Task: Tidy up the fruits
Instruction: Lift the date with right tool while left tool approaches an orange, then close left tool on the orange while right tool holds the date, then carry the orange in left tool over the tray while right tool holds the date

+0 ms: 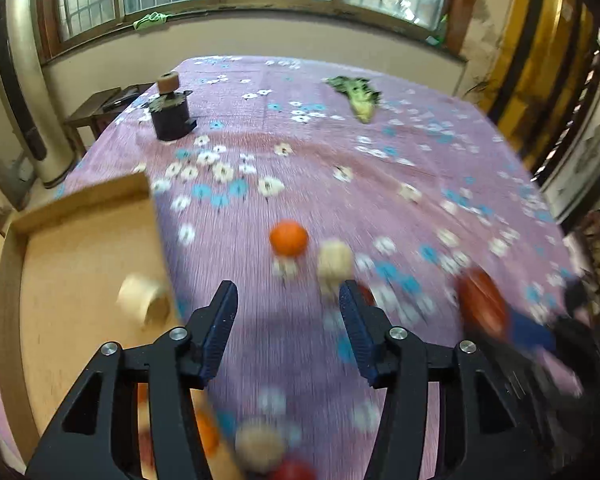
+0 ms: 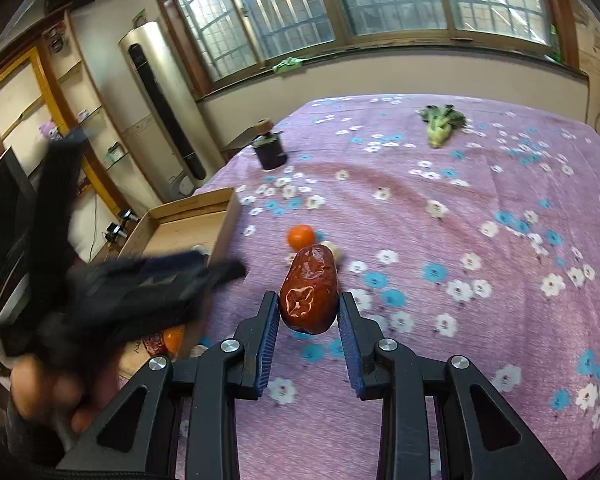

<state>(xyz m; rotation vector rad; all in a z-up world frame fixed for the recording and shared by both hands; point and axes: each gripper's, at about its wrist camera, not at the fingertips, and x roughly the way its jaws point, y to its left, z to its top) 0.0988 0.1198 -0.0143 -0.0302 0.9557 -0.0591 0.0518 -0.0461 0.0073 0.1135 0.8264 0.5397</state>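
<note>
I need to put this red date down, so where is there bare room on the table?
Bare cloth lies between the leafy vegetable and the orange, and all along the right. It is crowded beside the wooden tray, where the left gripper is.

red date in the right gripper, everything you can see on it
The red date is a dark red-brown oblong fruit with glossy, wrinkled skin and a pale torn scar on the near end. It sits lengthwise between the right gripper's blue pads, clamped on both sides, held above the floral cloth. The left wrist view shows it only as a red blur.
</note>
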